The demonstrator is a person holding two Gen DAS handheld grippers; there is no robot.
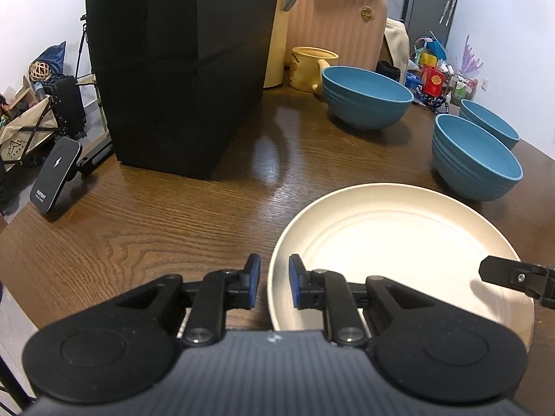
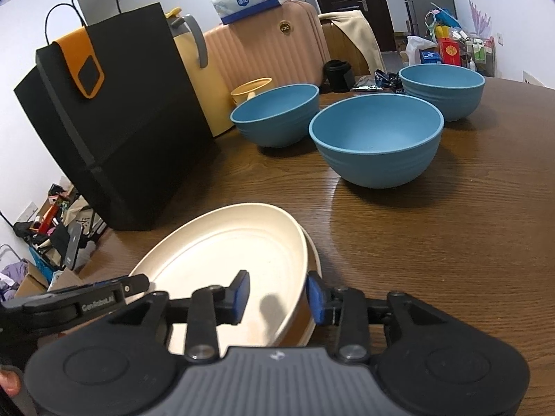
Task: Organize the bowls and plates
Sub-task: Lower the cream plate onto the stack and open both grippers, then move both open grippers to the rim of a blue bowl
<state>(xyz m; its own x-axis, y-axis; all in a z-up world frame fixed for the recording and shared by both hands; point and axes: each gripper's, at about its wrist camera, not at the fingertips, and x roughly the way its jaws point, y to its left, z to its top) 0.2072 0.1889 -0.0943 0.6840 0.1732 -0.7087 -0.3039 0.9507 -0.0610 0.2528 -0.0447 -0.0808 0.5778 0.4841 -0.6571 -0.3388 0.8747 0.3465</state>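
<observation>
Left hand-held gripper (image 1: 274, 282): pads a narrow gap apart, straddling the near-left rim of the plates; the rim sits between them, and whether the pads press it cannot be told.
Right hand-held gripper (image 2: 277, 294): jaws parted around the near-right rim of the top plate, pads clear of it on both sides.
Top plate (image 2: 222, 260): cream, tilted, its right edge raised off the plate below.
Lower plate (image 2: 314, 260): cream, flat on the worktop, only its right edge showing from under the top one.
Worktop (image 1: 156, 228): dark wood grain; plates at the near edge.
Near bowl (image 2: 376, 138): blue, upright, just beyond the plates.
Left bowl (image 2: 275, 114): blue, upright, further back, near the bag.
Far bowl (image 2: 442, 85): blue, upright, far right.
Bag (image 2: 114, 131): black paper, standing at the far left of the worktop.
Mug (image 1: 312, 66): yellow, behind the left bowl.
</observation>
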